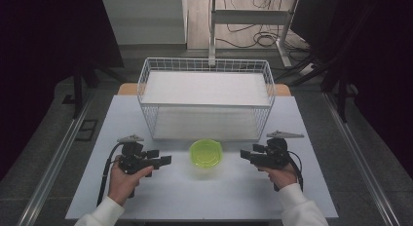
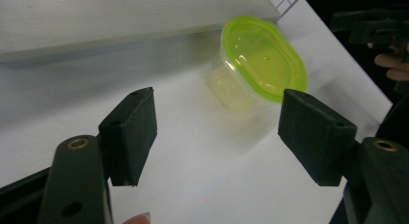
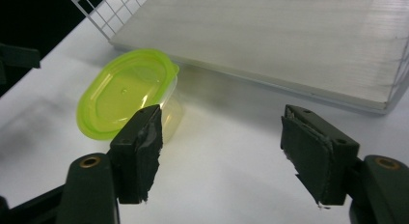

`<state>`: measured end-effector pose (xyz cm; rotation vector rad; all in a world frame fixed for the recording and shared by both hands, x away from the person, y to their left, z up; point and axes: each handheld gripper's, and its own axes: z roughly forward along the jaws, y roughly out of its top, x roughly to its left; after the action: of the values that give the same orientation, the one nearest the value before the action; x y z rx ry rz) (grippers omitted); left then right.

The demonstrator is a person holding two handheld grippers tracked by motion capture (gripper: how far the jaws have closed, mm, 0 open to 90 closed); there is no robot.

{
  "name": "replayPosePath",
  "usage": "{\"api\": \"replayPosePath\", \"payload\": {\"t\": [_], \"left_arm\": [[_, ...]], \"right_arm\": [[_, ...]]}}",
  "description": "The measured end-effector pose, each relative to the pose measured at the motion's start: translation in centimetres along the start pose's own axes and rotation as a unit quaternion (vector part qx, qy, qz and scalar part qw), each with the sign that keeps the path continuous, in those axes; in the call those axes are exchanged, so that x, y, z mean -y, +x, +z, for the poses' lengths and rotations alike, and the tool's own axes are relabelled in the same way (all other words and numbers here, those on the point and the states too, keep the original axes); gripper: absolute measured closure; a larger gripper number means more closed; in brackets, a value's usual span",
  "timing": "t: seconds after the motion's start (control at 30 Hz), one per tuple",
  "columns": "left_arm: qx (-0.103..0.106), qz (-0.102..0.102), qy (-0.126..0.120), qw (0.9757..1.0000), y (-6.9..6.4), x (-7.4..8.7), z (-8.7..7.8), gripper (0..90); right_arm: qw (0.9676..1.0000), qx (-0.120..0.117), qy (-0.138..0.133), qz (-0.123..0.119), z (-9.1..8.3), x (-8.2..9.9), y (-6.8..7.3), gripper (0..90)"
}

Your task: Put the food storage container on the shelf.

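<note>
A small clear tub with a lime-green lid (image 1: 206, 154) stands on the white table (image 1: 204, 197), just in front of the wire basket. My left gripper (image 1: 164, 161) is held level to its left, jaws wide apart and empty, pointing toward the tub. My right gripper (image 1: 245, 156) mirrors it from the right, also open and empty. In the left gripper view the tub (image 2: 263, 57) sits beyond and right of the open left gripper (image 2: 224, 130). In the right gripper view the tub (image 3: 125, 91) lies past the left pad of the open right gripper (image 3: 224, 151).
A white wire basket (image 1: 146, 114) holding white boards stands at the back middle of the table. Its board (image 3: 289, 40) runs close behind the tub. Table edges lie near both hands. Beyond the table are the floor, cables and a metal frame.
</note>
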<state>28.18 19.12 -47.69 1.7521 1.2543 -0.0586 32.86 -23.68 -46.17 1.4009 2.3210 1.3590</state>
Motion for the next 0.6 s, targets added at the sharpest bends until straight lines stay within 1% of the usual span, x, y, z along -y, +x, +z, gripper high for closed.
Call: {"api": "replayPosePath", "payload": {"t": [0.03,0.07,0.1,0.13,0.17,0.27,0.37,0.43,0.5,0.6], "left_arm": [[0.012,-0.01,-0.001,0.9999,0.2,-0.2,0.1,30.4],[0.012,-0.01,-0.001,0.9999,0.2,-0.2,0.1,30.8],[0.018,-0.019,-0.001,0.9997,0.4,-0.3,0.2,30.8],[0.031,-0.033,-0.003,0.999,0.6,-0.5,0.4,31.7],[0.031,-0.033,-0.003,0.999,0.6,-0.5,0.4,32.2],[0.048,-0.051,-0.002,0.9975,1.0,-0.8,0.9,33.1],[0.059,-0.065,0.002,0.9961,1.3,-1.0,1.3,33.8],[0.066,-0.074,0.003,0.995,1.5,-1.2,1.7,35.1],[0.073,-0.08,0.005,0.9941,1.6,-1.3,2.2,35.4],[0.078,-0.083,0.015,0.9934,1.6,-1.4,3.0,36.2]], "right_arm": [[1.0,-0.004,-0.001,0.007,0.1,-0.1,-0.1,33.4],[1.0,-0.004,-0.001,0.007,0.1,-0.1,-0.1,33.4],[0.9999,-0.006,-0.003,0.012,0.1,-0.1,-0.1,33.9],[0.9996,-0.019,-0.005,0.022,0.2,-0.3,-0.1,35.1],[0.9996,-0.019,-0.005,0.022,0.2,-0.3,-0.1,35.1],[0.9993,-0.028,-0.006,0.025,0.3,-0.5,0.0,36.9],[0.9988,-0.036,-0.009,0.032,0.5,-0.8,0.0,38.7],[0.998,-0.048,-0.007,0.039,0.7,-1.0,0.1,40.4],[0.9979,-0.05,-0.005,0.04,0.9,-1.1,0.1,40.7],[0.9975,-0.056,0.004,0.042,1.6,-1.1,0.2,41.7]]}}
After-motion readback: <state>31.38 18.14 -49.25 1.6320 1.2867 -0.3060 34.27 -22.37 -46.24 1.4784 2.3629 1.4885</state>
